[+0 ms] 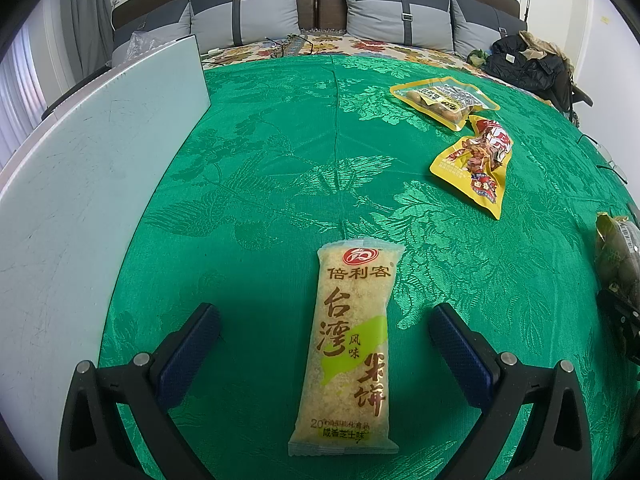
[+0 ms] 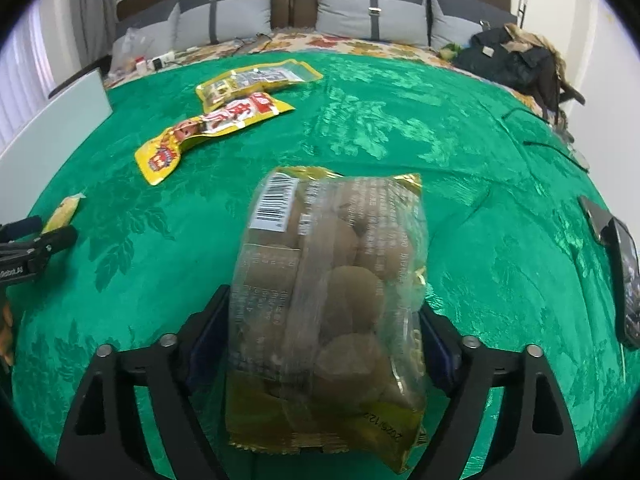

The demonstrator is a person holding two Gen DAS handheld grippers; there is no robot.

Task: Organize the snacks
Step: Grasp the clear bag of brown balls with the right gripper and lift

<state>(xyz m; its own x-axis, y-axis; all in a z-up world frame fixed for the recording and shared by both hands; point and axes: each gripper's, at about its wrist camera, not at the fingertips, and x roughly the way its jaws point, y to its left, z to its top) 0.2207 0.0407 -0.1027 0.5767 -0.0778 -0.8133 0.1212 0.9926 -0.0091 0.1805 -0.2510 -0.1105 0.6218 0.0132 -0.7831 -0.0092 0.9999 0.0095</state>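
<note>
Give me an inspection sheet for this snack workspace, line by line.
Surface: green patterned cloth; pale board along its left side.
Job's things: rice cracker pack; clear bag of round brown snacks; two yellow snack pouches.
Clutter: dark clothing; phone.
Grippers: left hand-held gripper open, straddling the rice cracker pack; right hand-held gripper wide around the bag, contact unclear.
Cables: black cable on the cloth's right.
Surroundings: grey cushions, curtain, white walls.

Both tilt down — left gripper (image 1: 324,332) jaws spread wide, right gripper (image 2: 324,320) jaws wide too.
</note>
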